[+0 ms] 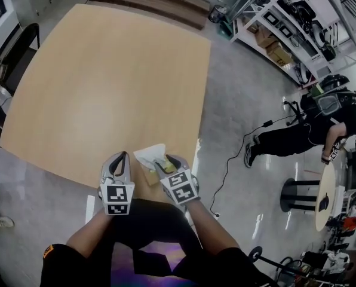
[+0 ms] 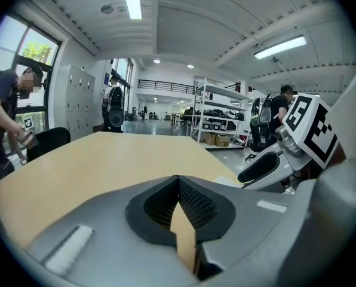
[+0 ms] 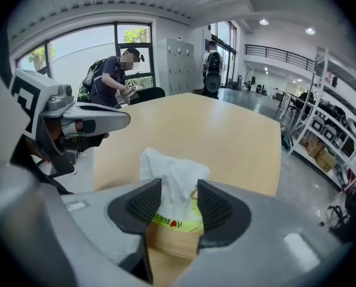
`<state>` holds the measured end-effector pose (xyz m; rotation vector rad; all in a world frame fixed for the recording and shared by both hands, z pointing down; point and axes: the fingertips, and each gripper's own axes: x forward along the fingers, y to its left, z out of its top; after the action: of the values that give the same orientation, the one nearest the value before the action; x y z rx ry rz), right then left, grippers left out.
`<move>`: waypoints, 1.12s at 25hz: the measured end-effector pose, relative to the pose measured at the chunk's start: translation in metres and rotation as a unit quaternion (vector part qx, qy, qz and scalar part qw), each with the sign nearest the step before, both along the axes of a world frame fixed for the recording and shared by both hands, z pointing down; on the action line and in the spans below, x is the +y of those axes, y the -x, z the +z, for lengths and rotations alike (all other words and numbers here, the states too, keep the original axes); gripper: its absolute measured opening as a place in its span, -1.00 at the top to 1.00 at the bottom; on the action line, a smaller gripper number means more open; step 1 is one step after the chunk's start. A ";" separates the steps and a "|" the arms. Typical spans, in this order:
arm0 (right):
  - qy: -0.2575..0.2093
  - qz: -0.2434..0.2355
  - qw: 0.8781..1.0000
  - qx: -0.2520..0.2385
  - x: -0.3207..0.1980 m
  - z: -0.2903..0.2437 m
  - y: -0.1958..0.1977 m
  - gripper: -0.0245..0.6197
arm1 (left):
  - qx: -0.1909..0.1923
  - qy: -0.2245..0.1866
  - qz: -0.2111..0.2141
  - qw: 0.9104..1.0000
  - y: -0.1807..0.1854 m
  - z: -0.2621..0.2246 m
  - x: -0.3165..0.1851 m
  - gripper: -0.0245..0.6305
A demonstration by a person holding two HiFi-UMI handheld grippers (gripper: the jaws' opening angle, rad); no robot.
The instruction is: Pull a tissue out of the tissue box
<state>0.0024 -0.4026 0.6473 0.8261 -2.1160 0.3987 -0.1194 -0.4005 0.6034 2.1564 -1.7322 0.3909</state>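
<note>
Workspace: a large light wooden table (image 1: 106, 88) on a grey polished floor, with white metal shelving racks (image 1: 285, 23) in the background. The tissue box (image 3: 173, 222), brown-sided with a yellow-green printed top, sits at the near edge of the table, directly in front of the person. One crumpled white tissue (image 3: 172, 178) stands up out of its opening.

Right gripper (image 3: 179, 187): jaws spread wide, one ribbed black pad on each side of the tissue. The pads do not press on it, so nothing is gripped yet. Left gripper (image 2: 178, 181): pad tips together, nothing between them. It sits just beside the right gripper, to the left of the box.

Step in hand, as judged: seizing the tissue.
1. Keep the tissue centred between the right pads.
2. Close on its body, not its loose upper edge, to reduce tearing.
3. Pull straight up, away from the opening.
4. The box will probably lift with the pull. If so, steady it with the left gripper.

Count: one table in use, one tissue box, one exposed tissue, two grippers.
</note>
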 end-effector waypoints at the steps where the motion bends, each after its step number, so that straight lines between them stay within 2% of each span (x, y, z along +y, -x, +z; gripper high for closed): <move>1: 0.004 -0.003 1.000 0.003 -0.001 0.002 0.001 0.40 | -0.001 0.003 0.000 1.000 0.000 0.002 -0.001 0.87; 7: 0.026 -0.017 0.999 0.014 0.009 0.010 0.003 0.46 | -0.001 0.011 0.003 1.000 -0.005 0.007 0.006 0.87; 12: 0.023 -0.004 0.999 0.033 0.011 0.013 0.006 0.91 | 0.002 0.018 0.017 1.000 -0.005 0.012 0.009 0.87; 14: 0.024 0.004 0.999 0.032 0.012 0.013 0.007 0.92 | 0.005 0.020 0.021 1.000 -0.005 0.014 0.010 0.87; 22: 0.001 0.088 0.996 -0.007 0.013 -0.023 0.001 0.93 | 0.024 0.020 0.060 0.998 -0.008 0.011 0.022 0.87; 28: -0.031 0.172 0.982 -0.068 0.002 -0.065 -0.022 0.93 | 0.033 0.008 0.092 0.995 -0.022 0.006 0.010 0.87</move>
<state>0.0243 -0.4010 0.5821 1.2381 -2.1198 0.5854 -0.0973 -0.3904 0.6093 2.2973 -1.4965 0.3756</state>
